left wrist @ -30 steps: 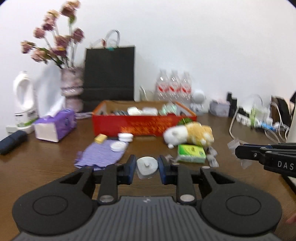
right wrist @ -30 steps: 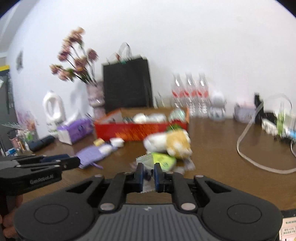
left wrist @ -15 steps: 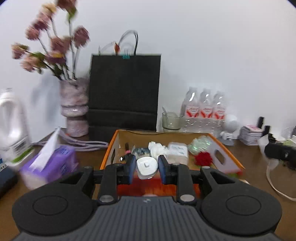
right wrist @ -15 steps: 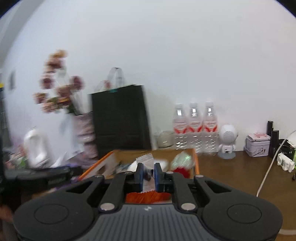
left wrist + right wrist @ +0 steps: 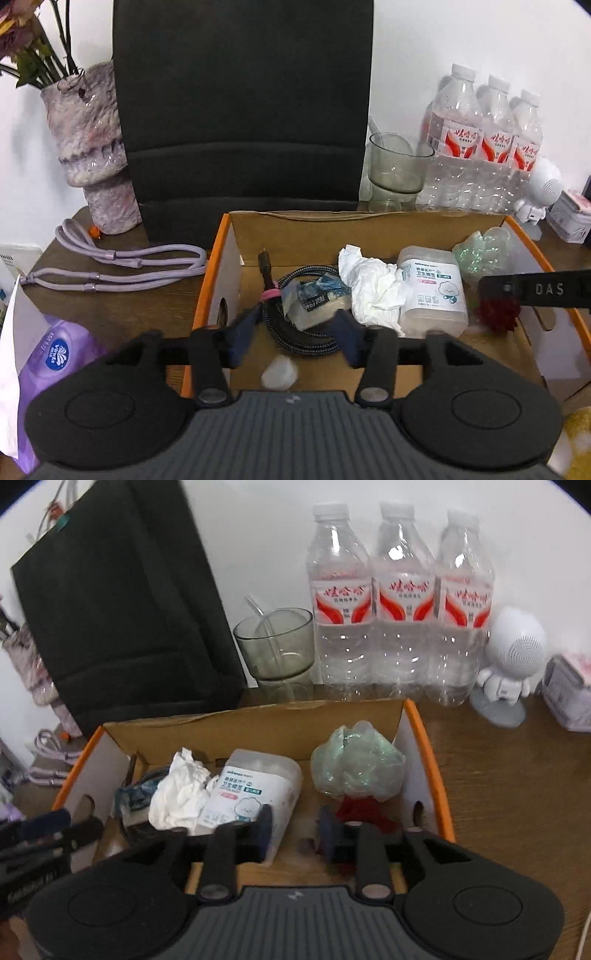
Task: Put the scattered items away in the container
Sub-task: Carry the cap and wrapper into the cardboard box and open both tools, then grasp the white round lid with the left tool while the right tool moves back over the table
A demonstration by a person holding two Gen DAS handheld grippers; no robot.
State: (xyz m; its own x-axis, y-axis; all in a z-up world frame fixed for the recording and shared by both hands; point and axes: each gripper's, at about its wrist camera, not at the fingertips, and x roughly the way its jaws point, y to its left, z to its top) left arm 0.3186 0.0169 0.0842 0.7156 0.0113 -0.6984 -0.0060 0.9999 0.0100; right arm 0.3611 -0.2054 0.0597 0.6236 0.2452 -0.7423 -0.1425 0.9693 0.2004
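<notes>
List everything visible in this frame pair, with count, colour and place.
box: one, orange-rimmed cardboard, table centre
white cap: one, inside box, below left gripper
tissue: one, white, in box
cotton-swab tub: one, clear, in box
cable: one, black, in box
water bottles: three, clear, behind box
glass: one, grey, behind box
paper bag: one, black, behind box
left gripper: jaws just opened, empty
right gripper: jaws just opened, empty
</notes>
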